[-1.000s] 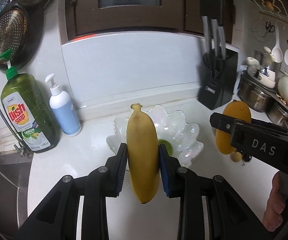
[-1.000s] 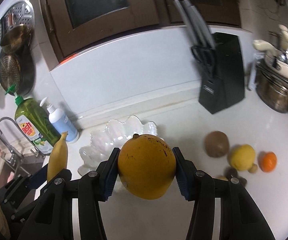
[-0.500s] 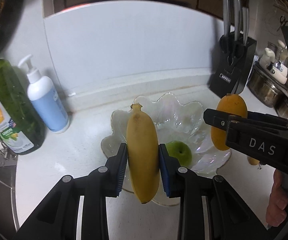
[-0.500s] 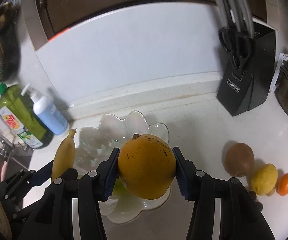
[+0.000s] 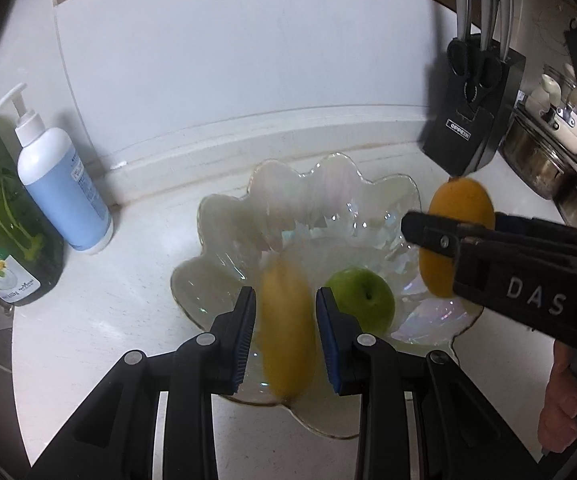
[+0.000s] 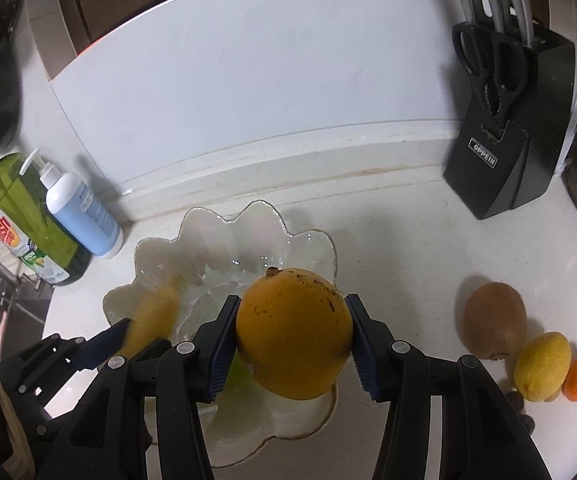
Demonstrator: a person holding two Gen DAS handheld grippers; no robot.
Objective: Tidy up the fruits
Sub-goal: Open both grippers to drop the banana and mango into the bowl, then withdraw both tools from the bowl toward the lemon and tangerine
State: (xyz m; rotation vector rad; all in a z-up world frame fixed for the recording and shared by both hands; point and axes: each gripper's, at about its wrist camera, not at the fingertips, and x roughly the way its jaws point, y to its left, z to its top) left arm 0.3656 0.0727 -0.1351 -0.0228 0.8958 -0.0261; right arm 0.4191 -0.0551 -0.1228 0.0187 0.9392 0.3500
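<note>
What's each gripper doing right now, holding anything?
Left gripper: shut on the banana, over the glass bowl.
Right gripper: shut on the mango, also over the bowl.

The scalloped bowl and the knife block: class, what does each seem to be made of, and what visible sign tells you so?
The bowl looks like clear glass with a pearly, rainbow-tinted sheen: the counter shows through it and its wavy rim catches sharp glints. It could also be clear plastic. The knife block looks like black plastic or painted wood, matte and opaque, with flat faces, dull reflections and a small label plate.
</note>
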